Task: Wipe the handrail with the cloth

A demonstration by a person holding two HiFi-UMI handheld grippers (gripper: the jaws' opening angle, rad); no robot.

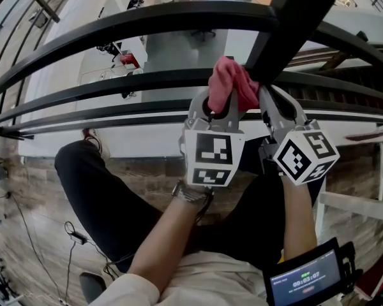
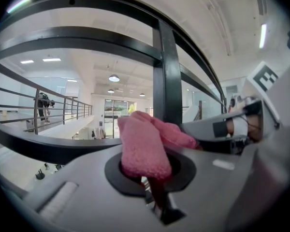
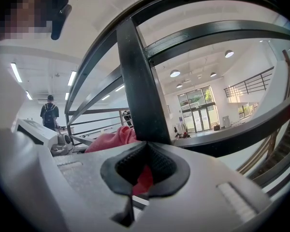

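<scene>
A pink cloth (image 1: 230, 83) is bunched against the black handrail's middle bar (image 1: 147, 78), just left of the upright post (image 1: 293, 18). My left gripper (image 1: 218, 104) is shut on the cloth (image 2: 141, 149), which stands up out of its jaws in front of the post (image 2: 165, 81). Close on the right, my right gripper (image 1: 266, 99) is shut too. A red fold of the cloth (image 3: 144, 178) shows between its black pads (image 3: 157, 166), and the rest of the cloth bulges out to the left, beside the post (image 3: 135, 81).
The top rail (image 1: 147, 18) arches above the grippers and a lower bar (image 1: 115, 113) runs under them. Beyond the bars is a drop to a floor with desks (image 1: 124, 59). A person with a backpack (image 3: 49, 112) stands far off. My legs and a wrist screen (image 1: 303, 279) are below.
</scene>
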